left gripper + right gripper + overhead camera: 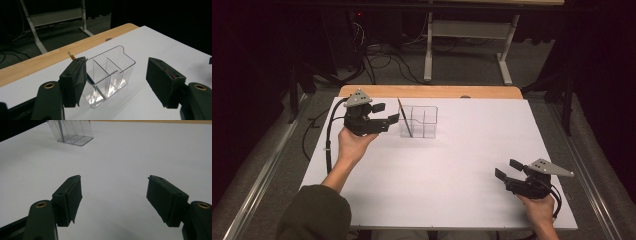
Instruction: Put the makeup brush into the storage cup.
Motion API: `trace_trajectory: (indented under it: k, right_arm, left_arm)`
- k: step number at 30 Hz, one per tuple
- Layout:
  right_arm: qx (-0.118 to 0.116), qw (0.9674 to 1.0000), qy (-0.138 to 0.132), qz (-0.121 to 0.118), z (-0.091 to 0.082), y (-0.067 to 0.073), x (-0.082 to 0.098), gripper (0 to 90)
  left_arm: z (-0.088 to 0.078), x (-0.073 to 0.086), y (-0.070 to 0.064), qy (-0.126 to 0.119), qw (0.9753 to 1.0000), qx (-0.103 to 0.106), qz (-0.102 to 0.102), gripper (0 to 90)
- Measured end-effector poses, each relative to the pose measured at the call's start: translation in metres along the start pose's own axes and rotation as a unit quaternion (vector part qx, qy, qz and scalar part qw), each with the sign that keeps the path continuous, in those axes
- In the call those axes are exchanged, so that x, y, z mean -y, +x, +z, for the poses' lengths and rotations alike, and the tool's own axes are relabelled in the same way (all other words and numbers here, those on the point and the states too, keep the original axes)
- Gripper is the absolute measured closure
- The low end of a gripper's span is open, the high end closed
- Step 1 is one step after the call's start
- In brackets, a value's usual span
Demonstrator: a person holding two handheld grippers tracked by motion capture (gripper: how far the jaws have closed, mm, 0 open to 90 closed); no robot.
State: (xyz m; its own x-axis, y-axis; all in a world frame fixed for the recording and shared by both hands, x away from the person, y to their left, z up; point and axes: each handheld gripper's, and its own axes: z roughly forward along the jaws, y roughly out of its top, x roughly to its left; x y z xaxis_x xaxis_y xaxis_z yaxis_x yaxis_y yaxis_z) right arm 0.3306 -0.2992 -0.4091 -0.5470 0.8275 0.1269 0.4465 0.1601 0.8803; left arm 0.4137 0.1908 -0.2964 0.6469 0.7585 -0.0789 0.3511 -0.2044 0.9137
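Holding our left gripper (385,114) wide open at the upper left, we are keeping it beside the clear box (418,121) with the pencil (405,118) leaning inside. Our right gripper (508,169) is open at the lower right.

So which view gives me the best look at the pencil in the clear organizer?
The high view: the pencil leans full-length in the organizer's left compartment. In the left gripper view a jaw hides all but its tip. The right gripper view shows the organizer cropped.
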Motion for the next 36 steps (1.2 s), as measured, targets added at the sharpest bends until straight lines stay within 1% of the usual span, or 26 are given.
trace_trajectory:
  k: [11,16,17,18,26,29,36]
  right_arm:
    - [-0.001,1.0000,0.001,0.000,0.000,0.000,0.000,30.4]
    - [-0.001,1.0000,0.001,-0.001,0.001,0.000,0.000,30.4]
    - [-0.002,1.0000,0.000,-0.002,0.001,0.000,0.000,30.4]
    - [-0.002,1.0000,0.000,-0.002,0.001,0.000,0.000,30.4]
    - [-0.001,1.0000,0.002,0.002,0.001,0.000,0.000,30.4]
    - [-0.002,1.0000,0.002,-0.002,0.001,0.000,0.000,30.4]
    - [-0.002,1.0000,0.003,0.003,0.001,0.000,0.000,30.4]
  left_arm:
    - [-0.008,0.005,0.002,-0.003,1.0000,0.001,-0.007,33.4]
    - [-0.011,0.007,0.004,-0.001,1.0000,0.000,-0.009,33.4]
    - [-0.012,0.007,0.004,-0.002,1.0000,-0.003,-0.007,33.5]
    - [-0.012,0.008,0.004,-0.002,0.9999,0.000,-0.010,33.5]
    - [-0.019,0.010,0.005,-0.001,0.9999,0.000,-0.011,33.4]
    - [-0.021,0.011,0.005,-0.003,0.9999,0.001,-0.012,33.4]
    - [-0.026,0.013,0.007,-0.004,0.9999,-0.001,-0.015,33.4]
